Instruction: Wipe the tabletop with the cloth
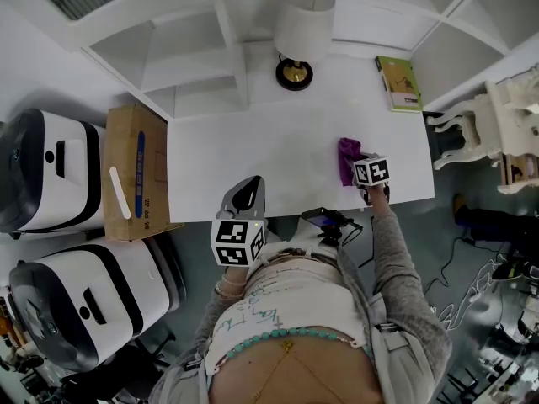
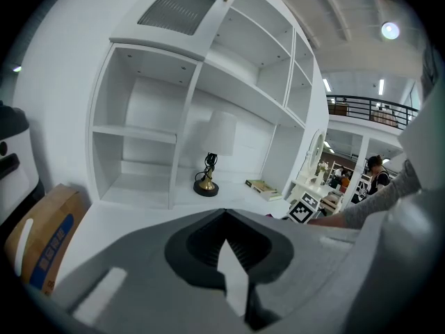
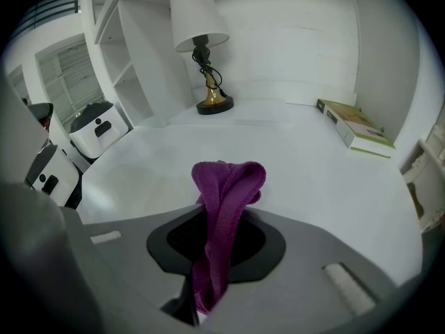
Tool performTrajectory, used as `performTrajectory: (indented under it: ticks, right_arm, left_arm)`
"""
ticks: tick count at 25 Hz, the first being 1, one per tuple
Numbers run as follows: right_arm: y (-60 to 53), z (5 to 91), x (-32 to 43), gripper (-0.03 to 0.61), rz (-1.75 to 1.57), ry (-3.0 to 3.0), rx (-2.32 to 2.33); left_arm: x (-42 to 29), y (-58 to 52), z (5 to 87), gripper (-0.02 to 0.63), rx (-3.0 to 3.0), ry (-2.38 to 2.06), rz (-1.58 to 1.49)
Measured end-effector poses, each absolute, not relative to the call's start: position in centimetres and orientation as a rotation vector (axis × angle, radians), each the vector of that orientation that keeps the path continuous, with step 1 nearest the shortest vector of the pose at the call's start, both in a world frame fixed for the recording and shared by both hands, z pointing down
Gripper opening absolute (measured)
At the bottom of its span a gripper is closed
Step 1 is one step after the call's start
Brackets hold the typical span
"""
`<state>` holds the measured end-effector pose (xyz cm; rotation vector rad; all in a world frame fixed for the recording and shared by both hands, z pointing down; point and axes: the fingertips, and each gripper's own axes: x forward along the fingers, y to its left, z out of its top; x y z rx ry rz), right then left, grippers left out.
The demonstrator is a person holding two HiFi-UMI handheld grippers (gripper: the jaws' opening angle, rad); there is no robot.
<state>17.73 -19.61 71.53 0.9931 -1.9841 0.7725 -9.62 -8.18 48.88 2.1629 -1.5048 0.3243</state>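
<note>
Head view: outstretched right tongs (image 1: 357, 165) clamp the purple cloth (image 1: 346, 154) over the tabletop (image 1: 278, 150); left tongs (image 1: 247, 190), seemingly closed, hang back.

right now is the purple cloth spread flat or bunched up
Bunched up: the cloth is folded over itself, pinched in the right gripper's shut jaws, not spread on the tabletop.

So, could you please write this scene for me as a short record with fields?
surface: white tabletop
right gripper: shut on the purple cloth, near the tabletop's front right edge
left gripper: shut, nothing between the jaws, at the front edge
also on the tabletop: table lamp and green book, both at the back
</note>
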Motion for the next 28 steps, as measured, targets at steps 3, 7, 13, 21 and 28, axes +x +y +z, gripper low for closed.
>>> performTrajectory:
  ticks: [3,7,13,21,28]
  right_arm:
    - [-19.5,71.5,16.8,0.083,0.772,-1.995,0.982]
    - [-19.4,71.5,15.6,0.083,0.783,-2.005,0.963]
    - [-19.1,71.5,13.5,0.083,0.777,-2.016,0.935]
    - [-18.8,71.3,11.1,0.083,0.764,-2.027,0.914]
    - [-18.5,71.4,8.9,0.083,0.755,-2.038,0.897]
  left_arm:
    - [-10.0,-8.1,48.9,0.000,2.162,-1.504,0.324]
    - [-10.6,-8.0,49.0,0.000,2.166,-1.501,0.327]
    - [-11.6,-7.9,49.0,0.000,2.167,-1.498,0.326]
    - [-13.3,-7.3,49.1,0.000,2.164,-1.505,0.324]
    - [-15.0,-6.7,49.1,0.000,2.153,-1.522,0.313]
